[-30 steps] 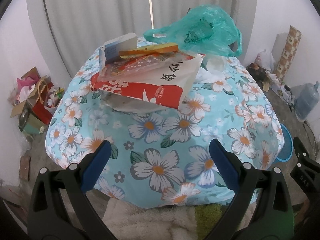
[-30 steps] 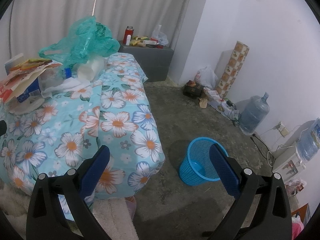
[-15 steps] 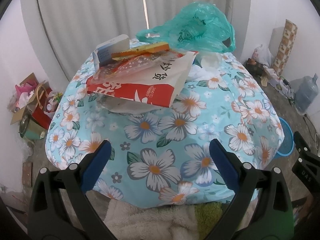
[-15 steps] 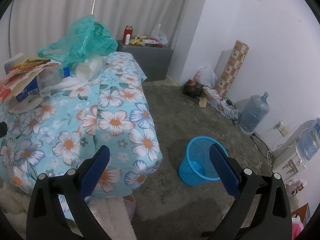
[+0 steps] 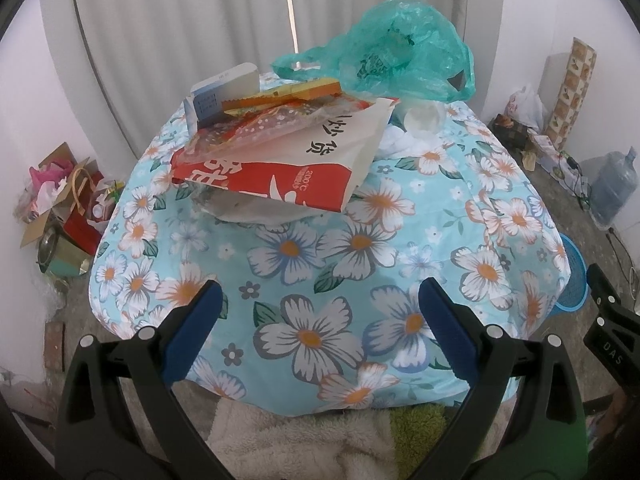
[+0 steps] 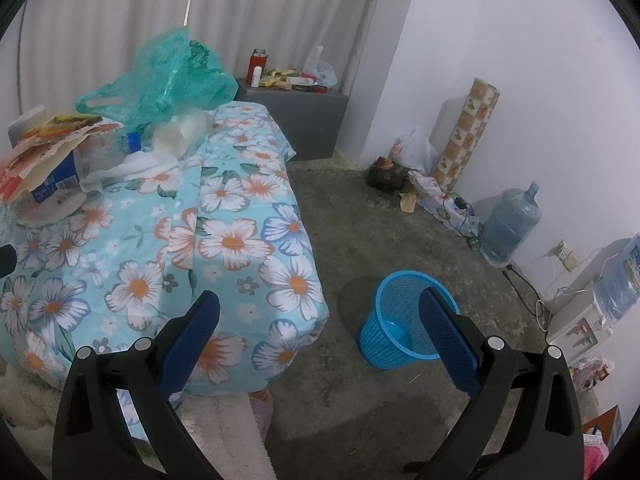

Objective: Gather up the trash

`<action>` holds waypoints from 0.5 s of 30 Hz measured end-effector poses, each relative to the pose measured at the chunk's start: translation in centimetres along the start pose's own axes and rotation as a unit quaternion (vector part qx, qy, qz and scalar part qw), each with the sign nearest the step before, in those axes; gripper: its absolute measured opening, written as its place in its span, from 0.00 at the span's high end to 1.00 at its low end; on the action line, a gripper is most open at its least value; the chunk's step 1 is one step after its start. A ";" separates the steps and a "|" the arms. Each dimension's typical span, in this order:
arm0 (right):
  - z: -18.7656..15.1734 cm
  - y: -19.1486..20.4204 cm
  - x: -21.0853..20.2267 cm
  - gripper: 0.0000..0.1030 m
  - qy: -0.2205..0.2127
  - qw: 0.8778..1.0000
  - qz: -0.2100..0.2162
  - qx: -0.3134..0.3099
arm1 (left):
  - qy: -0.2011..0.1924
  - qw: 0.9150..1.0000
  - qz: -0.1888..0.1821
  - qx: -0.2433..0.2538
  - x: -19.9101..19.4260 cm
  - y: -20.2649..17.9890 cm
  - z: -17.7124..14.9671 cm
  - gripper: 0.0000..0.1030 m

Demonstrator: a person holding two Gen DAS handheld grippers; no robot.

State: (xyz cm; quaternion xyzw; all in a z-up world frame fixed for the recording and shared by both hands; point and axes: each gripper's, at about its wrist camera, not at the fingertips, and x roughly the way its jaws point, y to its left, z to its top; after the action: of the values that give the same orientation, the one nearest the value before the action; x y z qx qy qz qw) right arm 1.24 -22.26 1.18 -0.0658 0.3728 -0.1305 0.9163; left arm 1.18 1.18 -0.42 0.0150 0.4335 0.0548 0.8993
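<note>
- Jaws of the left gripper (image 5: 318, 312) stand spread wide and hold nothing, hovering over the near edge of the flowered cloth (image 5: 328, 256).
- Jaws of the right gripper (image 6: 320, 318) are likewise spread and empty; between and beyond them lie bare floor and the blue basket (image 6: 404, 332), which sits just ahead of the right-hand finger.
- Ahead of the left jaws and slightly to their left, well apart from the fingertips, lies the trash pile: a red and white paper bag (image 5: 280, 172) with its long axis running across the jaw opening, tilted up on whatever sits under it.
- On top of that bag rest a clear wrapper (image 5: 264, 128), an orange packet (image 5: 288, 94) and a small white and blue box (image 5: 224, 92).
- Farther still, ahead and to the right of the left jaws, sits a green plastic bag (image 5: 396, 56) with a clear cup (image 5: 424, 118) just in front of it.
- From the right jaws the same pile lies far off to the left, so I judge the left gripper the nearer one for the first pick, while the right is better placed for the basket.
</note>
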 end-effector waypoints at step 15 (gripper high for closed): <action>5.2 4.0 -0.1 0.06 -0.029 0.997 0.074 0.010 | -0.092 0.992 -0.079 -0.020 -2.2 5.0 2.6 0.09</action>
State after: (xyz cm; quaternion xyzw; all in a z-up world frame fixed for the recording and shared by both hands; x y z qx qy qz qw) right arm 5.57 -18.31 4.02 -0.0326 0.3485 -0.0637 0.9346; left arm 1.38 5.98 3.29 -0.0323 0.3472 -0.0097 0.9372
